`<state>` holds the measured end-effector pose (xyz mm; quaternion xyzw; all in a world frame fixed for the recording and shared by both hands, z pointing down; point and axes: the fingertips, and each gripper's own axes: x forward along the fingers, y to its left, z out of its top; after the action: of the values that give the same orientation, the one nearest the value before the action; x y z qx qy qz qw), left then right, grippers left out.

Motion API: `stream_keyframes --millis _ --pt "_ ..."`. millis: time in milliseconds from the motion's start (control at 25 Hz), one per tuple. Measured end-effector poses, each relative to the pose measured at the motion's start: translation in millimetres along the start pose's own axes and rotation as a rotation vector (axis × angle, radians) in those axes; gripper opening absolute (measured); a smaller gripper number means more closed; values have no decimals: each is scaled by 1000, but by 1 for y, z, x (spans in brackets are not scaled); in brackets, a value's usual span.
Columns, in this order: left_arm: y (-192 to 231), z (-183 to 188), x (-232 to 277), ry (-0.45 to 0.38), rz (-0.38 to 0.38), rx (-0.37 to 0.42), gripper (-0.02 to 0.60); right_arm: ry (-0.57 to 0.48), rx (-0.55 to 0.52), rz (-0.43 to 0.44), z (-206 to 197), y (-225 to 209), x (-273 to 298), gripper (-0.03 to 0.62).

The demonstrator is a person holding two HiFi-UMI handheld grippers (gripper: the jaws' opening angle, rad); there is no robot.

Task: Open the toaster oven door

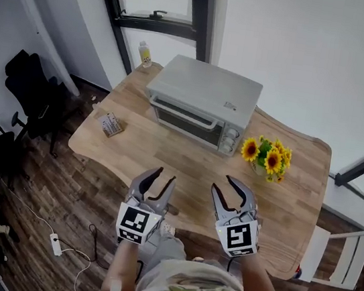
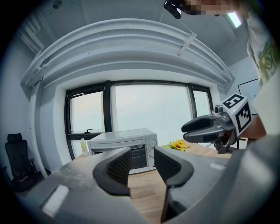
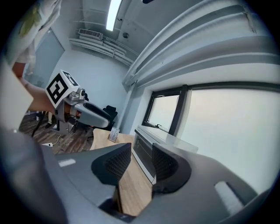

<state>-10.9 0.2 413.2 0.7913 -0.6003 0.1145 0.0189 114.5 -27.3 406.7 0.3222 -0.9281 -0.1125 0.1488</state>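
A silver toaster oven (image 1: 200, 103) stands at the back of the wooden table (image 1: 185, 169), its glass door shut and its bar handle (image 1: 185, 113) across the top of the door. It also appears in the left gripper view as the toaster oven (image 2: 127, 151) and in the right gripper view as the toaster oven (image 3: 151, 144). My left gripper (image 1: 161, 179) and right gripper (image 1: 235, 189) hover side by side over the table's near edge, well short of the oven. Both are open with nothing between the jaws. The left gripper (image 2: 142, 164) and right gripper (image 3: 141, 162) show bare wood through their gaps.
A pot of sunflowers (image 1: 267, 157) stands right of the oven. A small card holder (image 1: 110, 125) lies at the table's left, a bottle (image 1: 145, 54) at the back left corner. Black office chairs (image 1: 30, 95) stand left of the table, a white chair (image 1: 345, 257) at right.
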Motion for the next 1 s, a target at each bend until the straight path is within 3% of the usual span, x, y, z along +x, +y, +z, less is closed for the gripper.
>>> stream_keyframes --millis 320,640,1000 --pt "56 -7 48 40 -60 31 155 55 20 -55 1 -23 58 138" --pt "107 -19 84 94 -95 84 155 125 17 -51 -6 -31 113 138" --pt "160 -26 124 143 -137 202 155 211 26 -68 -20 -41 169 140"
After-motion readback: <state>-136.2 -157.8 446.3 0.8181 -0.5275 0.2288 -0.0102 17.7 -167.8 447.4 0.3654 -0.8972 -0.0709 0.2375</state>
